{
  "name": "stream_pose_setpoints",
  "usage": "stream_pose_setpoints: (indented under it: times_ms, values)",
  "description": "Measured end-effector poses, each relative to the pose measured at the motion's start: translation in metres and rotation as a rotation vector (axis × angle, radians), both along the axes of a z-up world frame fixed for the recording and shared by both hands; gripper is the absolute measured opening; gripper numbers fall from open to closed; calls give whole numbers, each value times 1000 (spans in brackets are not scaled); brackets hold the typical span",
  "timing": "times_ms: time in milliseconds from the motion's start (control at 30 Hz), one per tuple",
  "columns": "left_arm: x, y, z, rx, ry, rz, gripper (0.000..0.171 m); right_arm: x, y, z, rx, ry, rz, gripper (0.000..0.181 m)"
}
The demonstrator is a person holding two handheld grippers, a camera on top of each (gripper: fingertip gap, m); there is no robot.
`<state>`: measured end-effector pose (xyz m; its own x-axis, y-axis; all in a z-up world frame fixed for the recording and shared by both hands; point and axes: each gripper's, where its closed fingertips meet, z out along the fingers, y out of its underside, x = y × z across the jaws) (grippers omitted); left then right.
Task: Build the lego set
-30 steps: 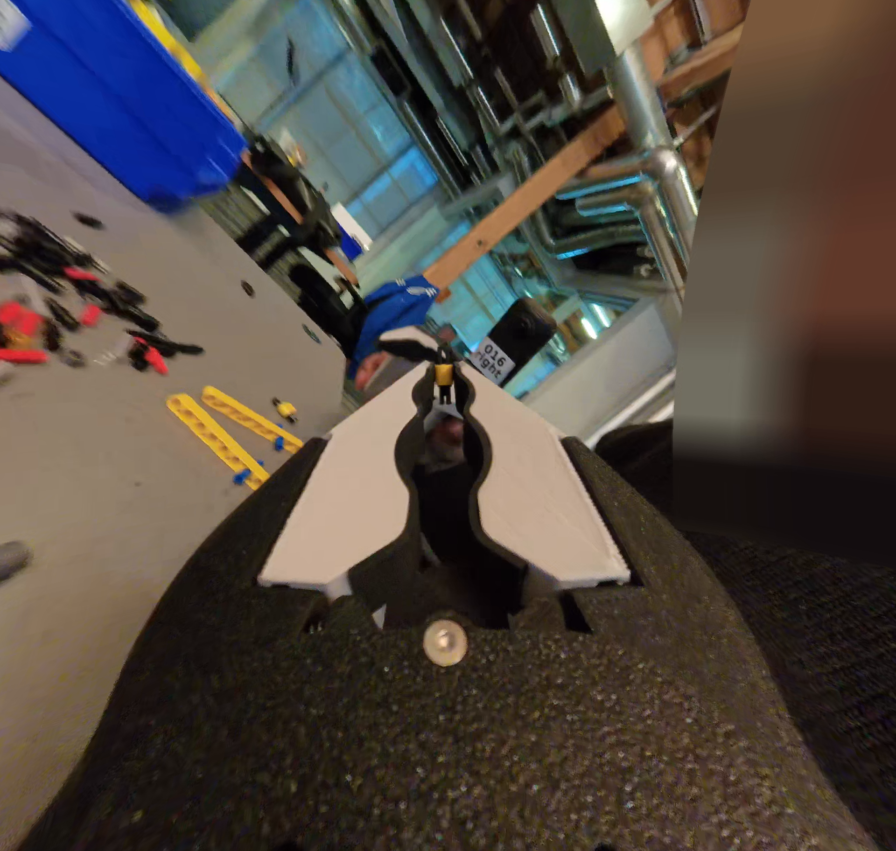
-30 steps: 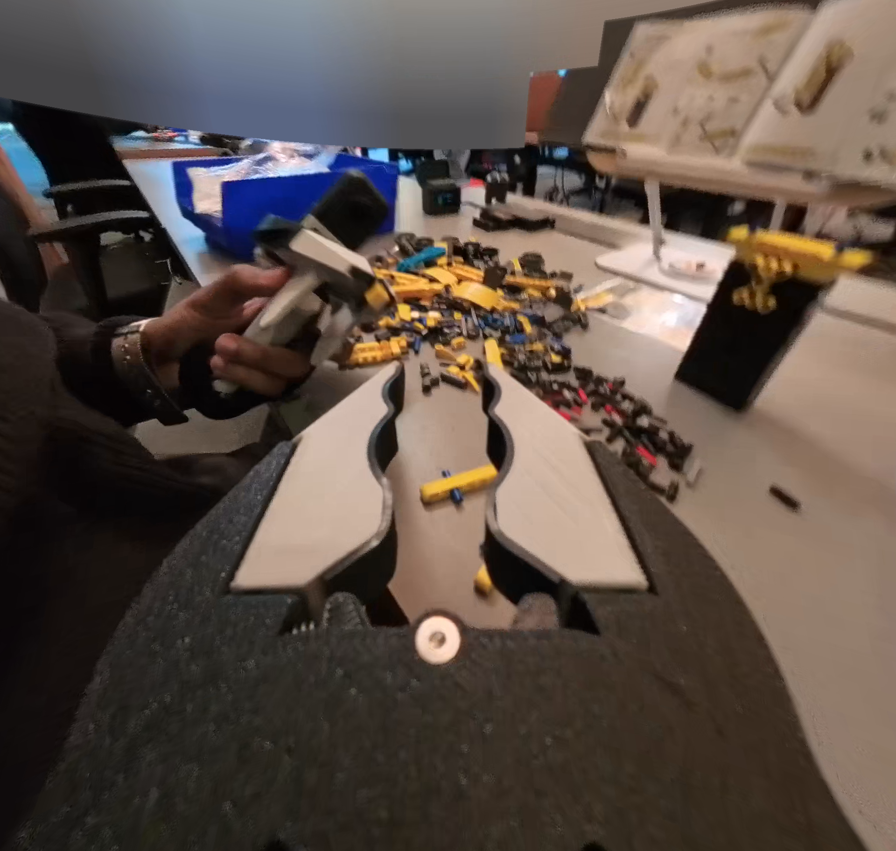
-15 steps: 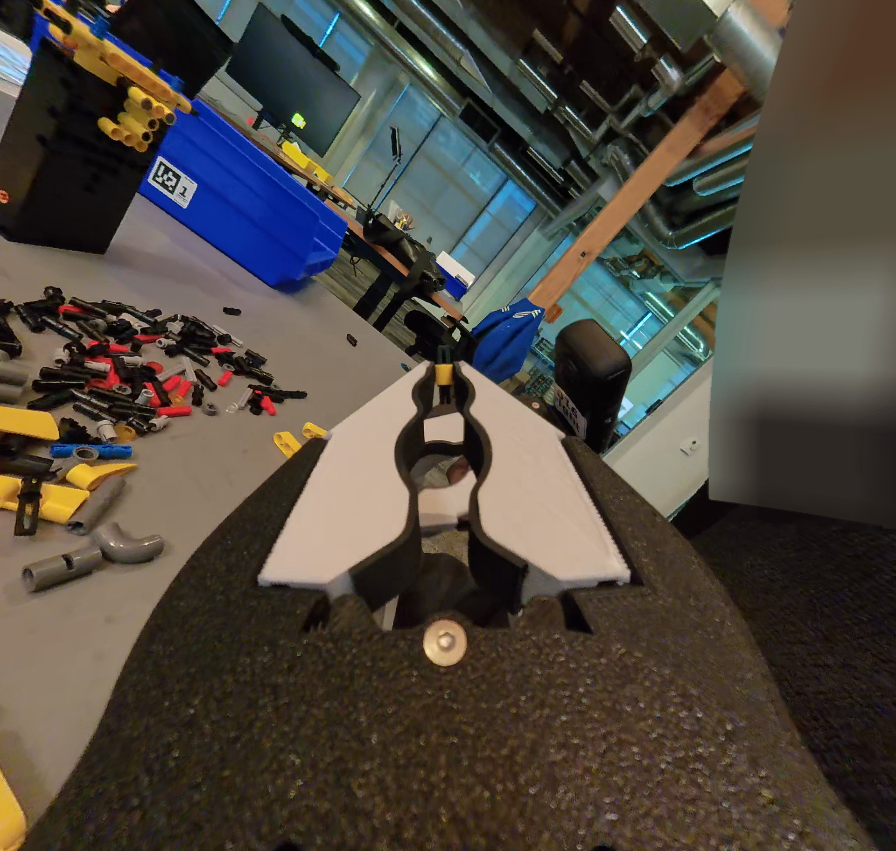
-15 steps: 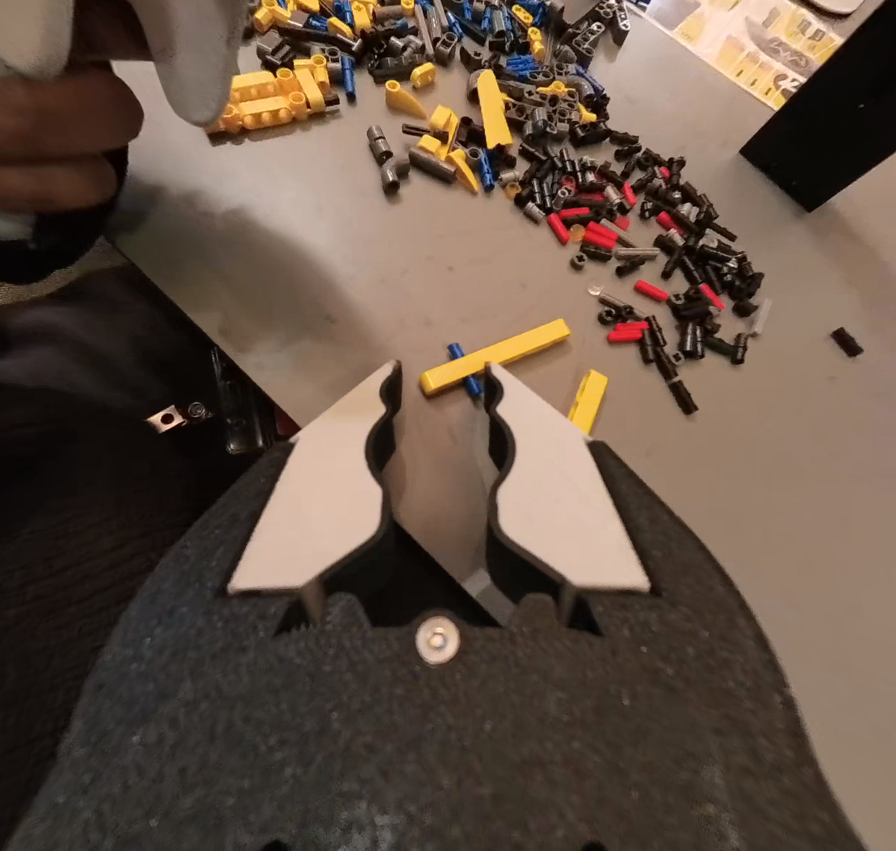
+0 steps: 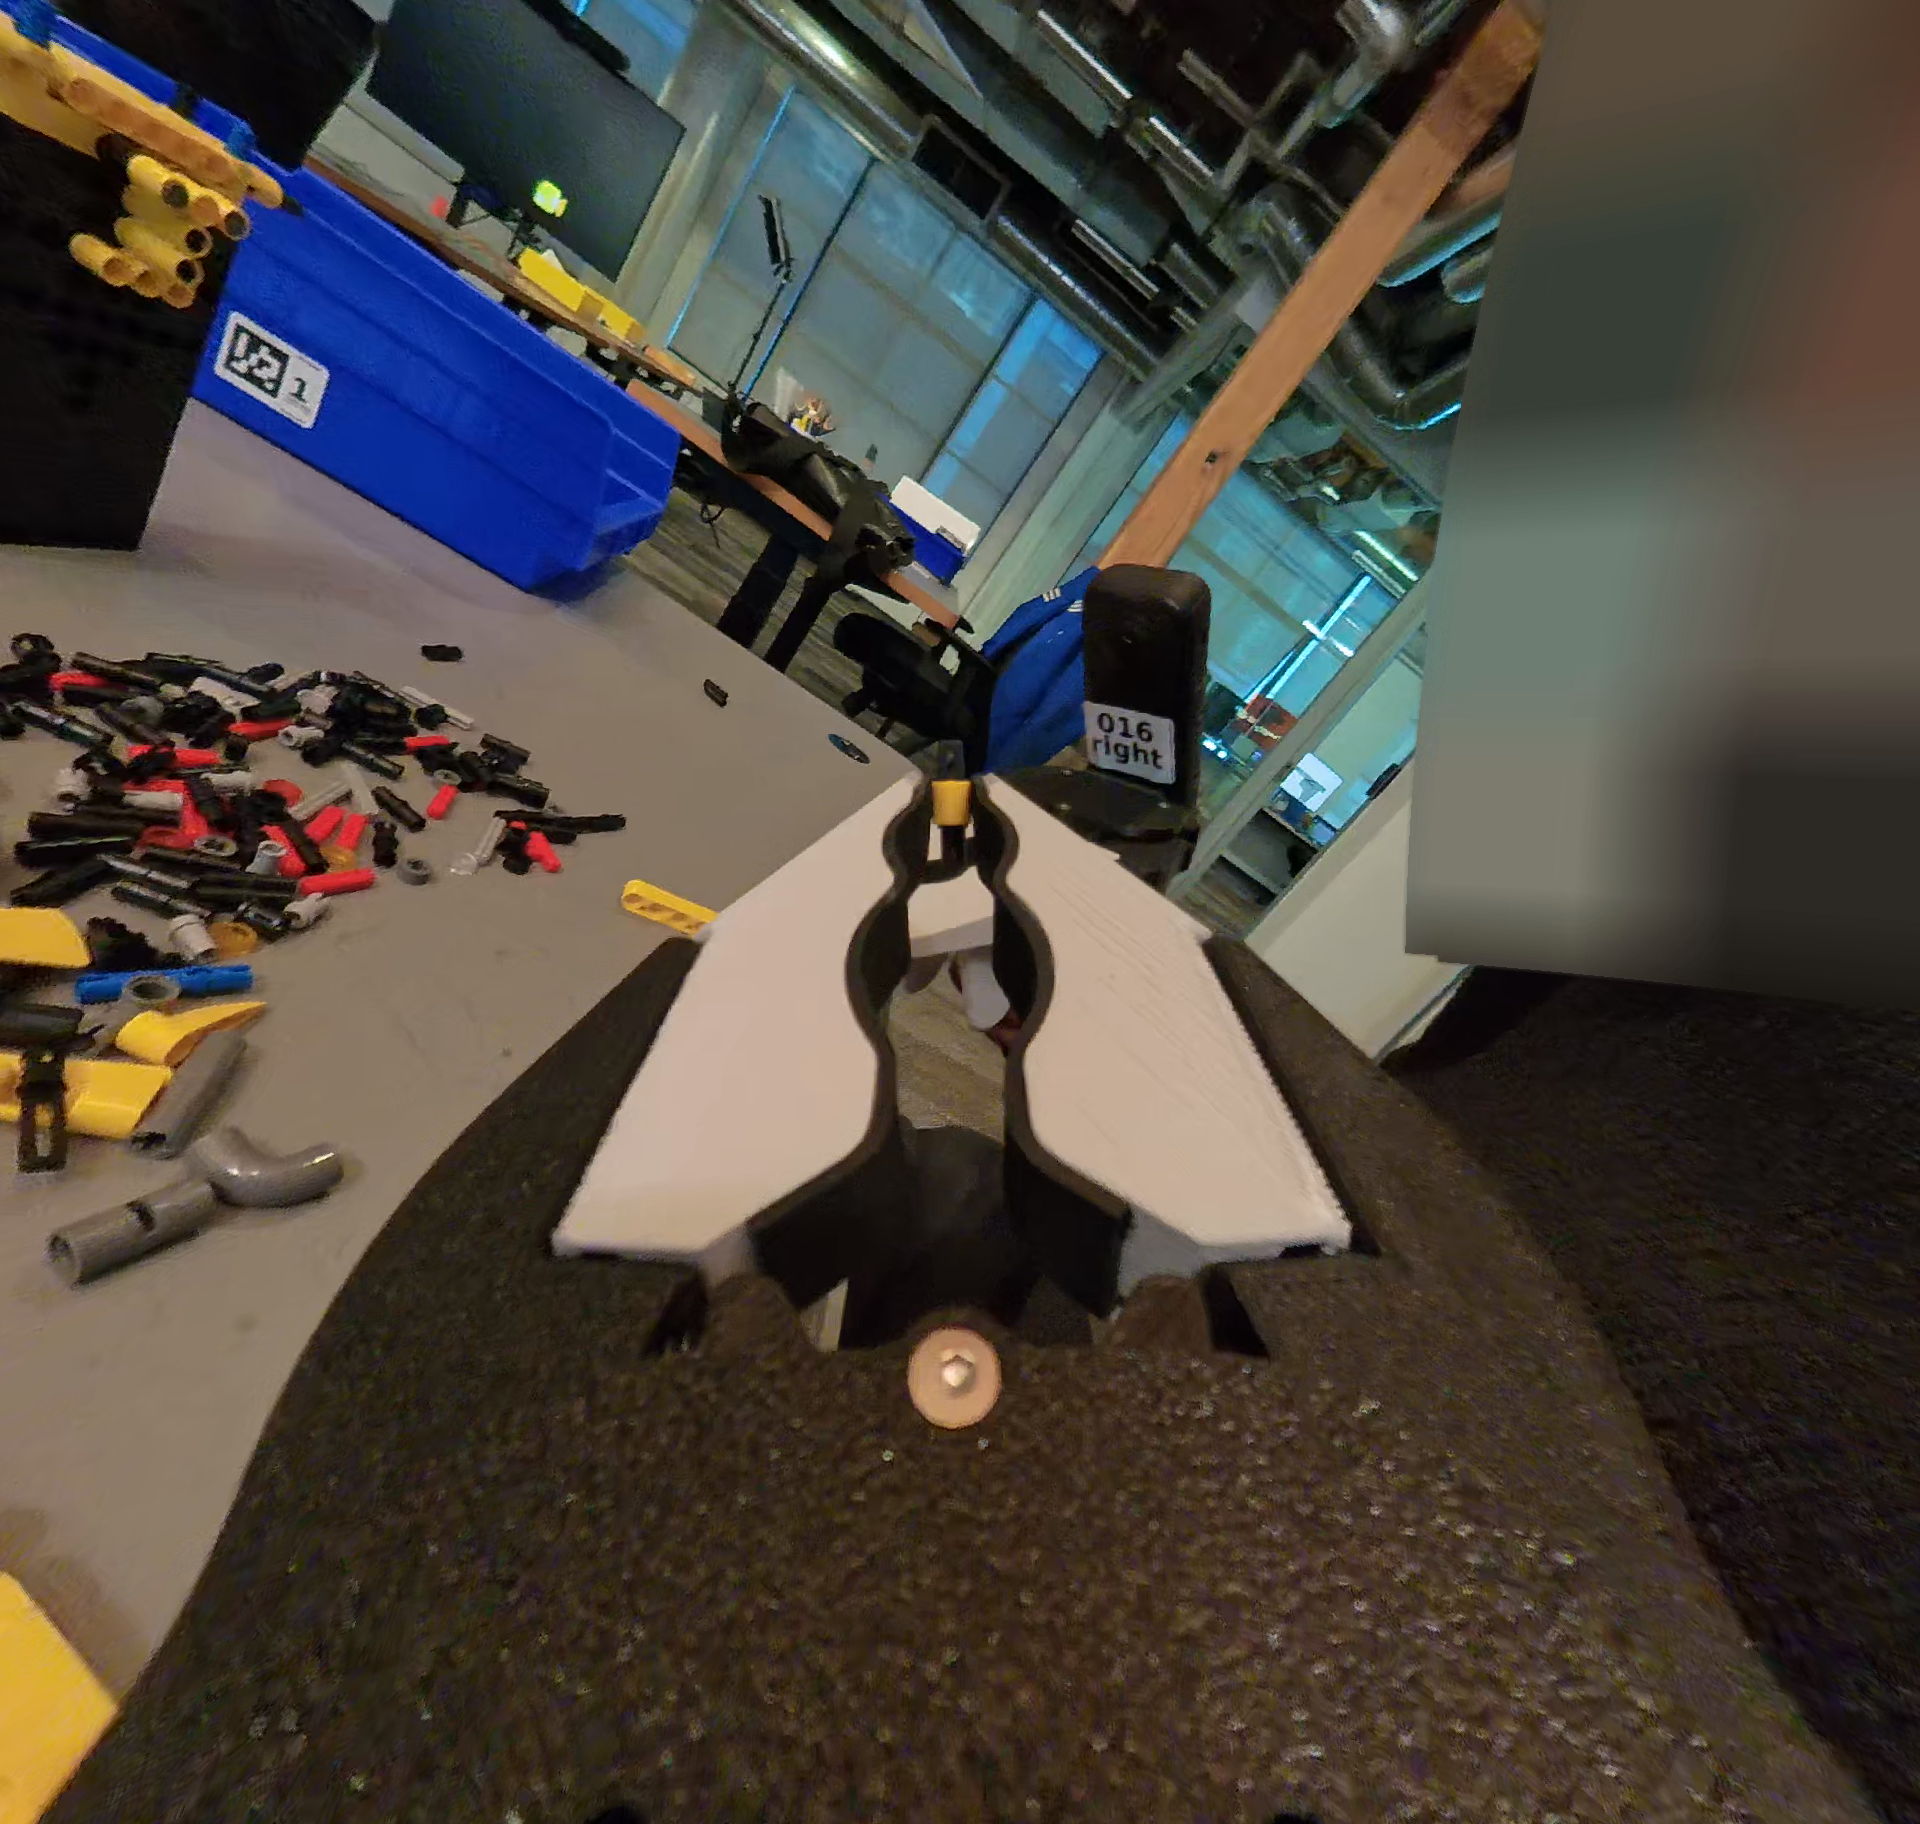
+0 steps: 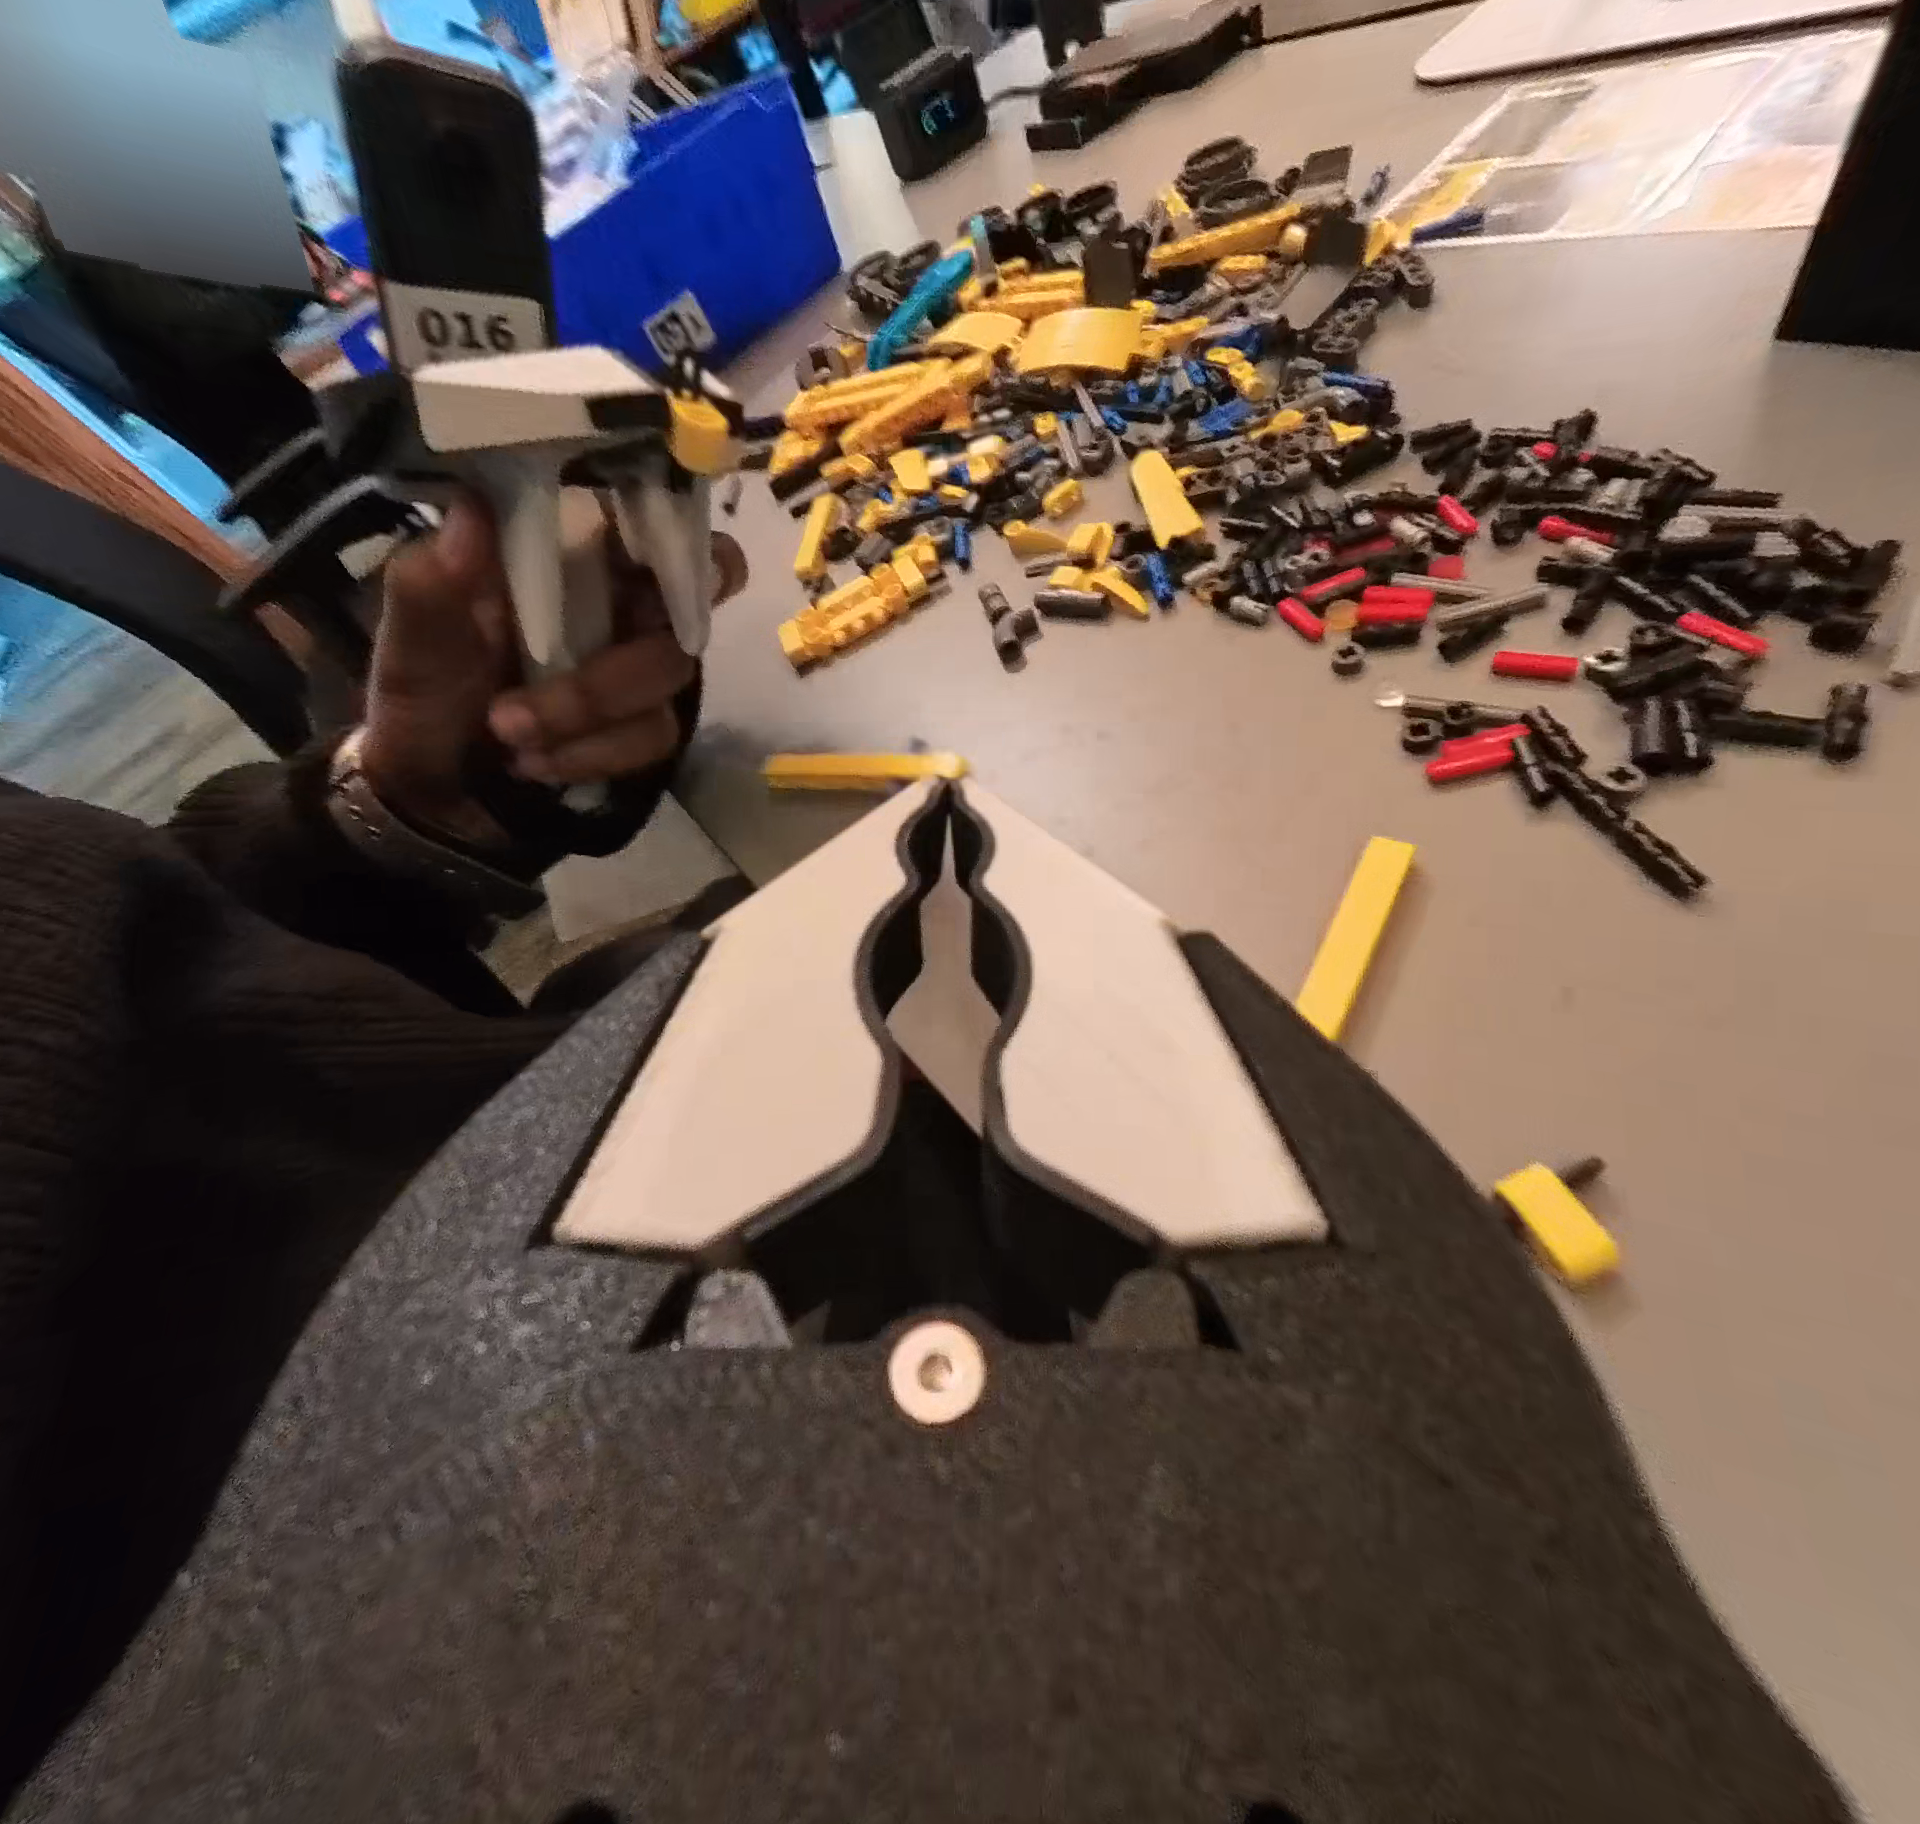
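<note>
The left gripper (image 5: 951, 806) was clenched on a small yellow-and-black pin piece (image 5: 949, 804), held above the worktop's (image 6: 1558, 1047) near edge. The right gripper (image 6: 948, 787) was clamped on the end of a yellow beam (image 6: 857, 768), whose long axis ran leftward from its fingertips along that edge.

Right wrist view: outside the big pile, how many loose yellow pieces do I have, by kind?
Long yellow beams on the table: 2
Short yellow piece on the table: 1
Small yellow piece held in the left gripper: 1
Total: 4
</note>
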<state>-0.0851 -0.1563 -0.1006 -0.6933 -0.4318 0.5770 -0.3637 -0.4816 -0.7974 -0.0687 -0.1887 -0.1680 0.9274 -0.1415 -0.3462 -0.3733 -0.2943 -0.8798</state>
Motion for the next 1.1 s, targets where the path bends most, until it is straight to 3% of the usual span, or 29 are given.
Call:
stream_pose_setpoints:
  times_ms: [200, 367, 467, 633, 933, 1100]
  values:
    - [5, 8, -2, -18, 22, 34, 7, -10, 7, 0, -32, -206, 9, 2]
    - [3, 22, 8, 6, 0, 116, 7, -16, 13, 13, 20, -253, 31, 6]
    - [1, 23, -1, 212, -34, 228, 7, -22, 17, 23, 91, -179, 57, 8]
    - [-2, 12, -24, 715, -155, 398, 7, -27, 23, 36, 193, -28, 86, 15]
    - [0, -5, -62, 1133, -211, 377, 7, -16, 21, 17, 108, 12, 25, 22]
    - [-5, -14, -96, 1351, -170, 243, 7, -17, 21, -5, 6, 40, 34, 22]
